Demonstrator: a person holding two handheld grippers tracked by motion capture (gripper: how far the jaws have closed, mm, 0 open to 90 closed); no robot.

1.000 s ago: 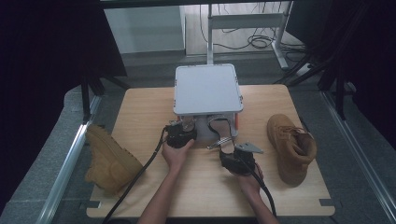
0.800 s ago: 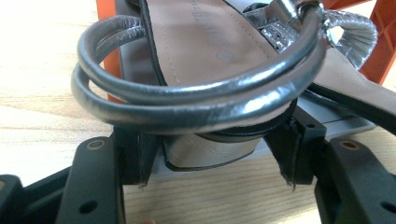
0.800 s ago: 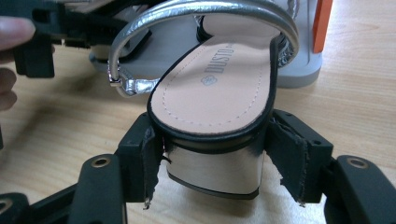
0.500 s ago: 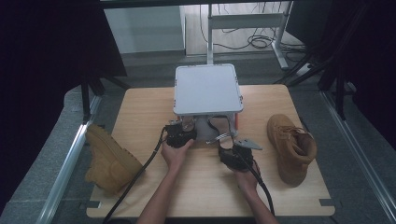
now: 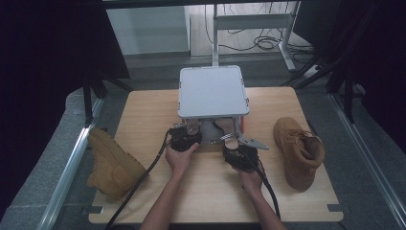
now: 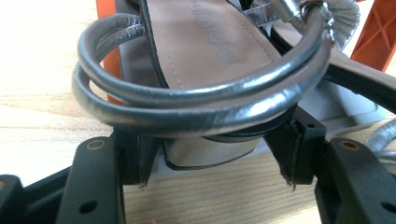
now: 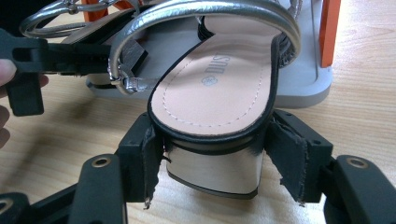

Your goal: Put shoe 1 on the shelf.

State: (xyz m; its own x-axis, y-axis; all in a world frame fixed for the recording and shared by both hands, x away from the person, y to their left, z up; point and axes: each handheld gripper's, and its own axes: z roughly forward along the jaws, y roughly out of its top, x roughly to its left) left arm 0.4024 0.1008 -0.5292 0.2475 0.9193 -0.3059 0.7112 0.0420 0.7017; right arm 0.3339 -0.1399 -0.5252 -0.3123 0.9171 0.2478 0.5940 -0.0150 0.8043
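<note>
Two silver-strapped sandals with tan insoles and block heels lie heel-first on the lower shelf of a grey shoe rack (image 5: 213,91) with orange legs. My left gripper (image 5: 188,131) (image 6: 215,158) has its jaws closed on the heel of the left sandal (image 5: 193,126) (image 6: 210,51). The doubled silver ankle strap (image 6: 187,105) arches just above those jaws. My right gripper (image 5: 232,144) (image 7: 212,158) clamps the mirrored heel of the right sandal (image 5: 229,128) (image 7: 219,88), with a pad against each side.
One tan boot (image 5: 297,151) lies on the wooden table (image 5: 201,196) at the right. Another tan boot (image 5: 112,163) hangs over the table's left edge. The rack's grey top covers the sandals' fronts. Cables trail back along both forearms.
The right gripper has edged slightly forward toward the rack. The left gripper has barely moved.
</note>
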